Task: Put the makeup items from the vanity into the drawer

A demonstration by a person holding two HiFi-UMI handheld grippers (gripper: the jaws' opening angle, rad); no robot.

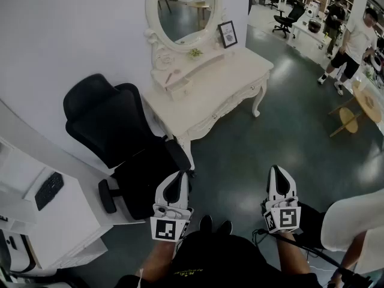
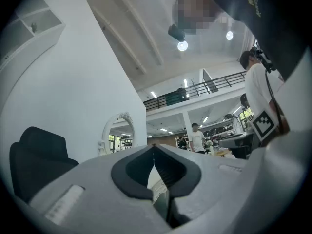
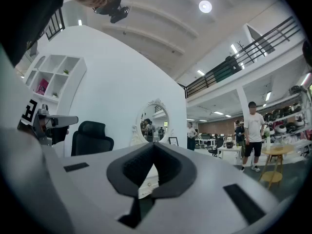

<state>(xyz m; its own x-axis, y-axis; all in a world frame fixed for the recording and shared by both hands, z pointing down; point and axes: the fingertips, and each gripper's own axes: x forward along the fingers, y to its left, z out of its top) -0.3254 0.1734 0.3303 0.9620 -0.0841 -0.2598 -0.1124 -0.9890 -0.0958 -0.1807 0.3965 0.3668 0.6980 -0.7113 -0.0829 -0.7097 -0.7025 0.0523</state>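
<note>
The white vanity (image 1: 231, 80) with its oval mirror (image 1: 183, 8) stands against the wall, some way ahead of me. A small drawer unit (image 1: 179, 89) sits on its top, with a picture frame (image 1: 227, 33) and a small green thing (image 1: 195, 53) on the shelf; any makeup items are too small to tell. My left gripper (image 1: 179, 174) and right gripper (image 1: 278, 168) hang low near my body, far from the vanity. Both are shut with nothing between the jaws. The left gripper (image 2: 154, 146) points toward the mirror (image 2: 117, 129). The right gripper (image 3: 154, 144) faces the mirror (image 3: 154, 119) too.
A black office chair (image 1: 123, 140) stands between me and the vanity's left end. A white desk (image 1: 72, 221) with a keyboard (image 1: 49, 190) is at lower left. People (image 1: 354, 41) and a round wooden table (image 1: 367, 102) are at the right; someone's white sleeve (image 1: 354, 221) is close by.
</note>
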